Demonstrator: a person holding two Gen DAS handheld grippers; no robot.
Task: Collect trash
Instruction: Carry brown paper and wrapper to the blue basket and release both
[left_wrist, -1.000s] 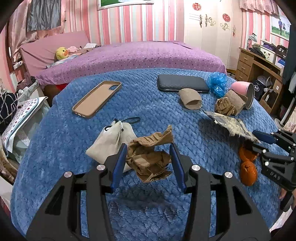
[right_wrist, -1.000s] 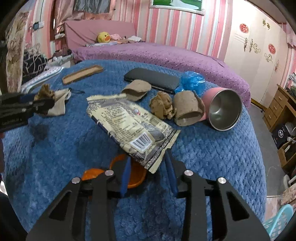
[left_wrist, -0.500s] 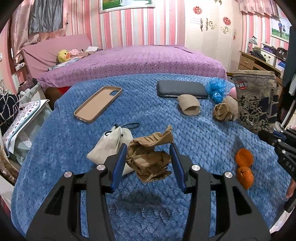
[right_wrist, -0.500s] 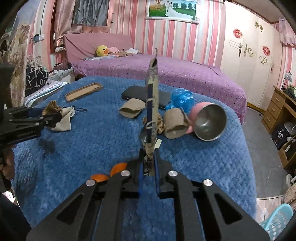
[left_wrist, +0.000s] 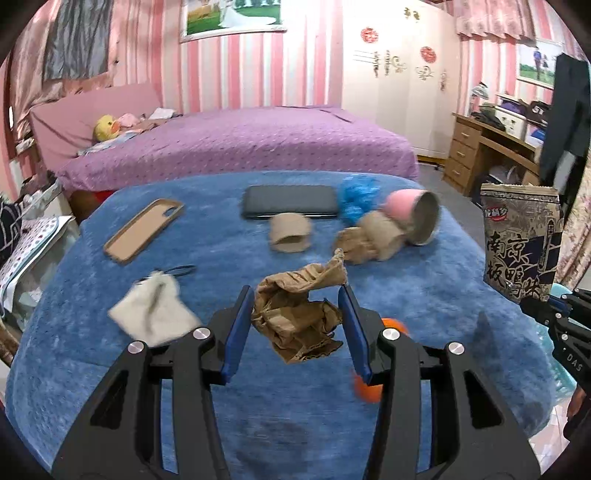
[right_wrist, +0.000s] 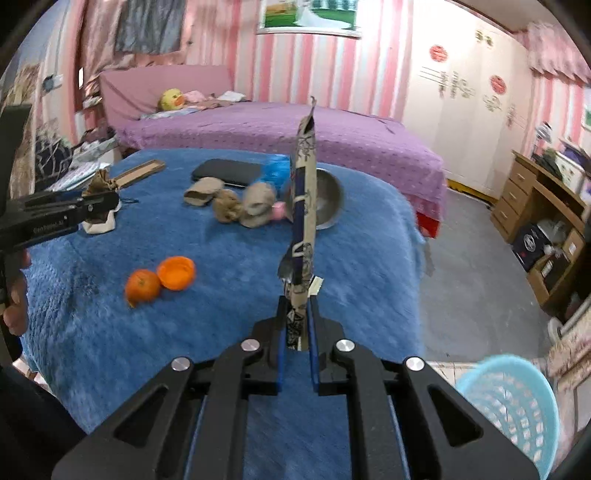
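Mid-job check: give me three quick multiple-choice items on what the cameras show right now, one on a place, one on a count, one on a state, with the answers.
1. Where is the blue basket?
A. on the blanket
B. on the floor, right of the table
C. on the purple bed

2. How many orange peels lie on the blanket?
A. one
B. two
C. four

3. What is the right gripper doing?
A. open, empty
B. shut on the snack bag
C. shut on the pink cup

Answers:
1 B: the right wrist view shows it low, past the table edge.
2 B: two pieces sit side by side.
3 B: the jaws pinch the bag's bottom edge and it stands upright; the left gripper holds the brown paper.
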